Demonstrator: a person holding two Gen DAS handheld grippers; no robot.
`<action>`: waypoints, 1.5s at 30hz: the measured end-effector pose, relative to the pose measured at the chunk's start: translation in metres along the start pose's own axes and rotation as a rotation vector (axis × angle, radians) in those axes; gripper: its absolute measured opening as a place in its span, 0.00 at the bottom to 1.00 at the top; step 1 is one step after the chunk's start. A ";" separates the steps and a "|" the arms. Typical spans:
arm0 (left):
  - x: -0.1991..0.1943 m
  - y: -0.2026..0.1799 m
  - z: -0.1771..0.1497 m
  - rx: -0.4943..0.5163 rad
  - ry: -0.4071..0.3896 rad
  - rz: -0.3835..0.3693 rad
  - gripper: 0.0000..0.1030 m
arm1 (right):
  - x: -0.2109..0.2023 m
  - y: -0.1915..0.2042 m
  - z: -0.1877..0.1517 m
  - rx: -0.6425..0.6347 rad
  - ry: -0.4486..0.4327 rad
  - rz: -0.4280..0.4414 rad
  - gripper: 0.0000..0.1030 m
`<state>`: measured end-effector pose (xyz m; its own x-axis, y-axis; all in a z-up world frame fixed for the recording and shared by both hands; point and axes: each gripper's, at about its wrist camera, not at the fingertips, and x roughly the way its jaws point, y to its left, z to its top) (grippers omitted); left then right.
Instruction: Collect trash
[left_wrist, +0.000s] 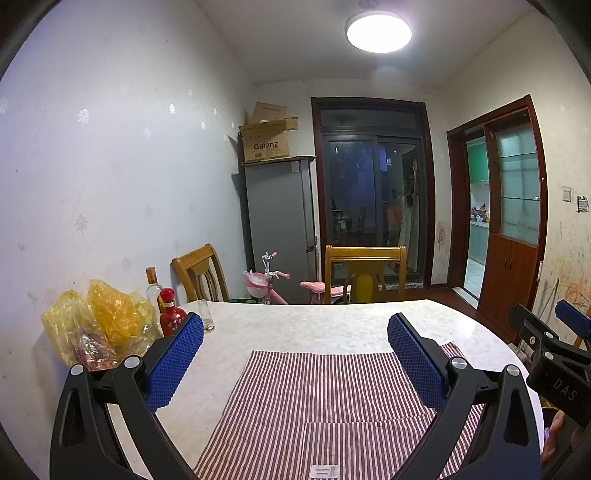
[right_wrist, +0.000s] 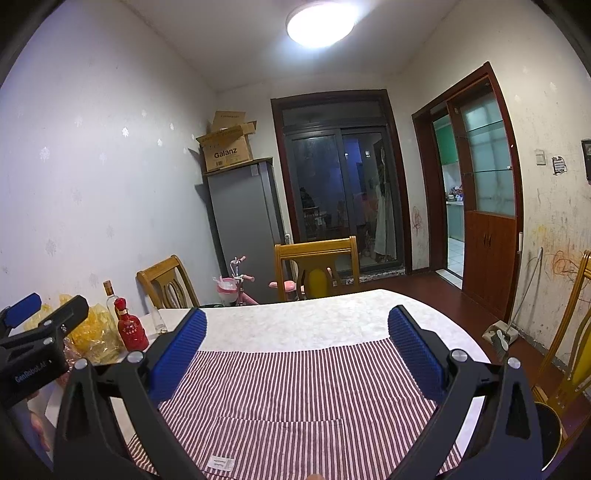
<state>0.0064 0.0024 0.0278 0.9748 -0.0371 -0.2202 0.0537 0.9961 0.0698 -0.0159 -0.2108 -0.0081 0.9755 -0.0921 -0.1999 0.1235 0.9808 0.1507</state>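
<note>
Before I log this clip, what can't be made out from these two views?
- Yellow plastic bag: contents are blurred in the left wrist view; in the right wrist view the left gripper covers part of it.
- Striped cloth: near edge cut off by the frame bottom in both views; its label is too small to read.
- Trash on the table: none identifiable.

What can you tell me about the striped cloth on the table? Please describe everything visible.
The striped cloth lies flat on the pale marbled table, at its near edge. It looks like thin woven fabric with narrow dark red and white stripes. A sewn patch, perhaps a pocket, shows in its near part, and a small white label sits at the near hem. Nothing rests on it.
</note>
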 end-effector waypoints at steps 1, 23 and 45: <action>0.000 0.001 0.000 0.001 0.000 0.000 0.94 | 0.000 0.000 0.000 0.000 -0.002 0.000 0.96; -0.002 -0.002 -0.002 -0.008 0.000 -0.005 0.94 | 0.001 0.003 0.002 0.005 0.000 -0.001 0.96; 0.015 -0.012 -0.005 -0.010 0.012 -0.008 0.94 | 0.016 0.000 -0.006 0.025 0.029 0.001 0.96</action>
<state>0.0193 -0.0096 0.0187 0.9715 -0.0446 -0.2327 0.0597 0.9965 0.0583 -0.0011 -0.2116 -0.0172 0.9700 -0.0853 -0.2275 0.1268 0.9764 0.1748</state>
